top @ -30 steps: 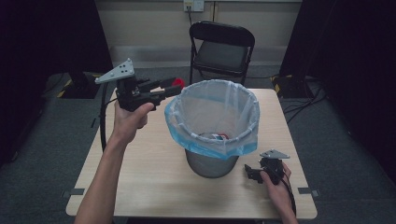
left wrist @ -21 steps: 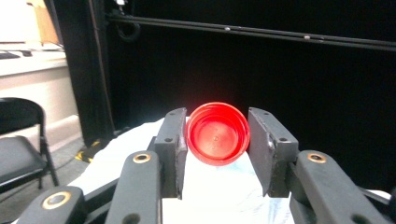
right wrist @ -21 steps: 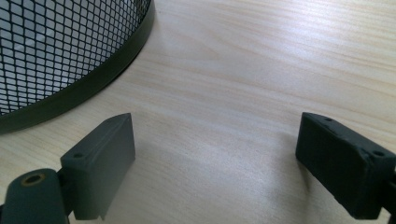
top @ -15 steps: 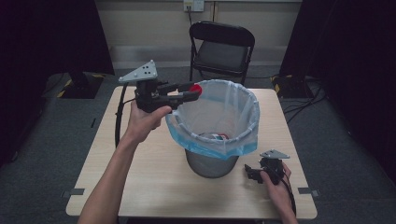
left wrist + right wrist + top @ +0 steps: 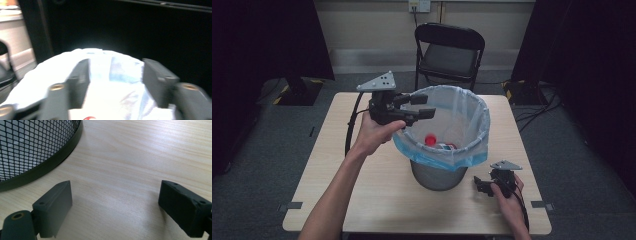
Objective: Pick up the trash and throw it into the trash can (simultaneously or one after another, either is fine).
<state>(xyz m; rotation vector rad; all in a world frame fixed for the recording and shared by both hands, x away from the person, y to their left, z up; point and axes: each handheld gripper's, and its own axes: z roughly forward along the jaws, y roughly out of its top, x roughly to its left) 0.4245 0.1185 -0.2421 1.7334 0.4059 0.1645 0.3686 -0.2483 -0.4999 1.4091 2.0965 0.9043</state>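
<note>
Left gripper (image 5: 421,106) jaws have just been opening, nothing between them — red object (image 5: 430,139) below in the bin (image 5: 462,165); right gripper (image 5: 482,186) jaws released

Bin (image 5: 439,175): black wire mesh w/ solid dark base band, lined w/ translucent pale-blue bag (image 5: 472,145). Red round item (image 5: 430,139) inside, toward bin's left wall. Table (image 5: 332,165): light wood grain. Left gripper (image 5: 422,106) & right gripper (image 5: 479,186): black, grey plates w/ small dots. Chair (image 5: 451,52) past table's far edge: black. Floor: dark grey.
</note>
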